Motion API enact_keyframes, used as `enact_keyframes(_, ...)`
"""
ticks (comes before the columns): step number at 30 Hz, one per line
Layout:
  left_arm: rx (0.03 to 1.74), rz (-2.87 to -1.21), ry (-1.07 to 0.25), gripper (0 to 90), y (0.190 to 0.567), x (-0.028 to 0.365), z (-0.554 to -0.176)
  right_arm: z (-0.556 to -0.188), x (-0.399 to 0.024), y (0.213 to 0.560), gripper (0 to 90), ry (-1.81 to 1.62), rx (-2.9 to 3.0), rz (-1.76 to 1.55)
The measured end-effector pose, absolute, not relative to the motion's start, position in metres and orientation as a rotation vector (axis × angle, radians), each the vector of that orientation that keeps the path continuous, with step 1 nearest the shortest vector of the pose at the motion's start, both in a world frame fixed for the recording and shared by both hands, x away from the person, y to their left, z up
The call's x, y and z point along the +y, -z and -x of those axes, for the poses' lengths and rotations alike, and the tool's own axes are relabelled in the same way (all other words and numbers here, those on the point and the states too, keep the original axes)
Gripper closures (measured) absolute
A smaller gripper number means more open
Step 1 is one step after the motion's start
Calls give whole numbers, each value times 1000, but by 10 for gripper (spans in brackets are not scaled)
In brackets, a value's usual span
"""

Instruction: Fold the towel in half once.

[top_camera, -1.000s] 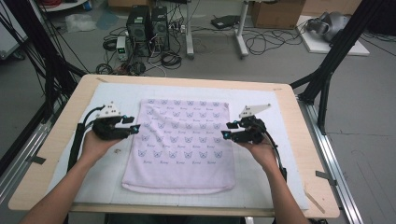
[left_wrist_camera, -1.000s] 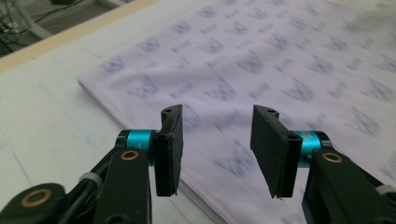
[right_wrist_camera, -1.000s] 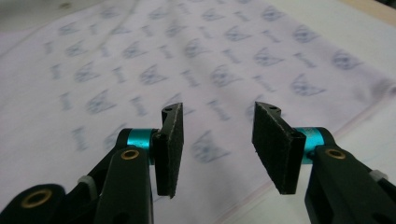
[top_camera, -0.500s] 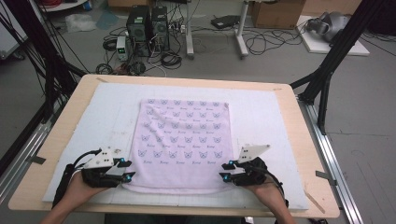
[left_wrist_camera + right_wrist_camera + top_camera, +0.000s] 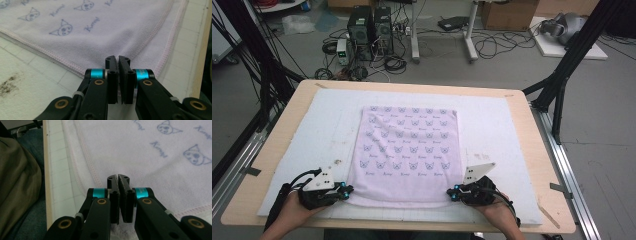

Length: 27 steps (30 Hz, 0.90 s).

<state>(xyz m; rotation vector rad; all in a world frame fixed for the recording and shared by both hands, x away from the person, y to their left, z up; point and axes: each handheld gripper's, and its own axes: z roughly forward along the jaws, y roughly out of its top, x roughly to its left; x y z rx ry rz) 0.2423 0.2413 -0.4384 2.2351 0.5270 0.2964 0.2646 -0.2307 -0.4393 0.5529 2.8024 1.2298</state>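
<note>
High view showed your left gripper and right gripper had dropped to the towel corners at 7 and 5 o'clock; jaws had just closed, pinching cloth, ready for folding.

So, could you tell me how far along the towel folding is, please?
Done: the towel lies flat on the white mat. In hand: the left gripper and right gripper have just closed on its near corners. Left: no fold is made yet.

Black gripper: 2 teal collars, brass screws, bare forearms
</note>
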Motion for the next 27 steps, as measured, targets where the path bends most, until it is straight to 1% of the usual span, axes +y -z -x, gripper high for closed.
enact_keyframes(9, 534, -2172, -334, 856, 420, 251, -234, -259, -236, 415, 882, -1318, 2735, -541)
enact_keyframes(12, 525, -2177, -331, 856, 421, 253, -228, -254, -237, 411, 882, -1337, 2729, -525)
enact_keyframes(15, 522, -2202, -309, 851, 428, 251, -224, -251, -238, 415, 879, -1321, 2765, -533)
enact_keyframes(16, 532, -2225, -291, 839, 433, 249, -224, -251, -237, 419, 877, -1306, 2784, -535)
enact_keyframes(17, 538, -2232, -279, 806, 436, 248, -225, -250, -236, 424, 871, -1285, 2807, -544)
enact_keyframes(18, 549, -2244, -261, 760, 440, 247, -226, -250, -235, 428, 854, -1281, 2819, -541)
enact_keyframes(19, 552, -2239, -251, 709, 440, 247, -227, -250, -234, 431, 814, -1282, 2842, -552)
enact_keyframes(21, 560, -2224, -254, 682, 439, 248, -228, -250, -233, 431, 794, -1304, 2834, -560)
enact_keyframes(22, 560, -2228, -254, 689, 438, 248, -228, -250, -234, 431, 795, -1310, 2828, -563)
enact_keyframes(26, 549, -2239, -251, 807, 441, 247, -229, -252, -232, 436, 805, -1265, 2845, -553)
enact_keyframes(27, 548, -2231, -258, 813, 442, 248, -228, -251, -231, 439, 810, -1243, 2860, -555)
